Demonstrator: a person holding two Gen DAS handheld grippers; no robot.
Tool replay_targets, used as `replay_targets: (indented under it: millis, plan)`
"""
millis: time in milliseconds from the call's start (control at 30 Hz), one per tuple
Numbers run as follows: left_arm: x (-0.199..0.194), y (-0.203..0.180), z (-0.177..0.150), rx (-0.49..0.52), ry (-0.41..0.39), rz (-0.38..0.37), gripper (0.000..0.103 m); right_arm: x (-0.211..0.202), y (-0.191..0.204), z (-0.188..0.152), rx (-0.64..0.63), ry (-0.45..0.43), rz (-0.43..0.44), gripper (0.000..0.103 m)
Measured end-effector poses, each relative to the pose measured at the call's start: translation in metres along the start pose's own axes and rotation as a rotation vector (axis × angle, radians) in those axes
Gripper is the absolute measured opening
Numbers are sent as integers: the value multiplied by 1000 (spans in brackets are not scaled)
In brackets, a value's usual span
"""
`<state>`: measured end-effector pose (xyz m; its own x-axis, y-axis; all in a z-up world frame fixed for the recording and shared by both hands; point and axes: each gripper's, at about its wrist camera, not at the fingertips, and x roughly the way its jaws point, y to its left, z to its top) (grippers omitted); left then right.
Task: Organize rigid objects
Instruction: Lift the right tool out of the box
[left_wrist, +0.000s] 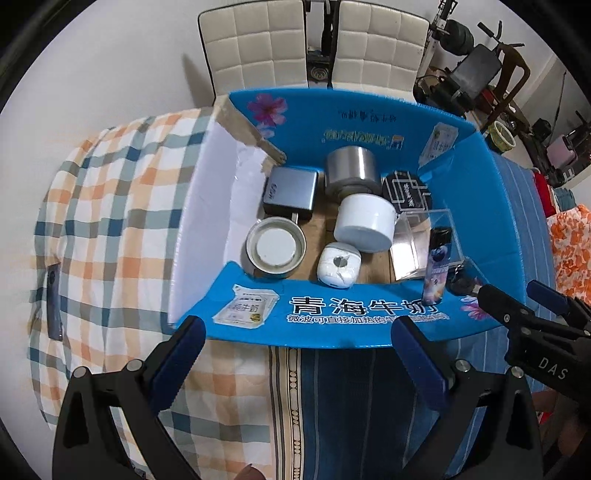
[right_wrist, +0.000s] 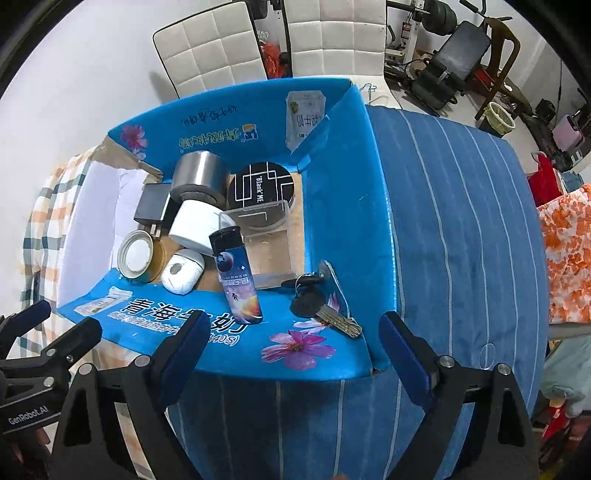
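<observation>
An open blue cardboard box holds several rigid objects: a silver tape roll, a white roll, a grey charger, a round tin, a white earbud case, a black round tin, a clear acrylic box and a space-print can. Keys lie on the near flap. My left gripper and right gripper are open and empty, in front of the box.
The box sits on bedding: a plaid sheet at left, a blue striped blanket at right. Two white chairs stand behind. Gym gear and clutter are at far right. A phone lies on the plaid sheet.
</observation>
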<state>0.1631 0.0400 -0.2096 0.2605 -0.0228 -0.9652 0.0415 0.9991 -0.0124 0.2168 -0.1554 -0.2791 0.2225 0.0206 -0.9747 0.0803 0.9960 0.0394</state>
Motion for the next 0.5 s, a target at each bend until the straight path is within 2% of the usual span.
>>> replay_targets:
  millis: [167,367,500]
  plan:
    - [-49,0,2,-12,-60,-6,103,-39,2,-1,20,-31,21,95]
    - [-136,-2,1,-25,-177,-40,103,-138,10,-7,27,-95,19,95]
    - [-187,-4,-3,-15,-254,-42,103,-208,18,-17,-1,-195,42,95]
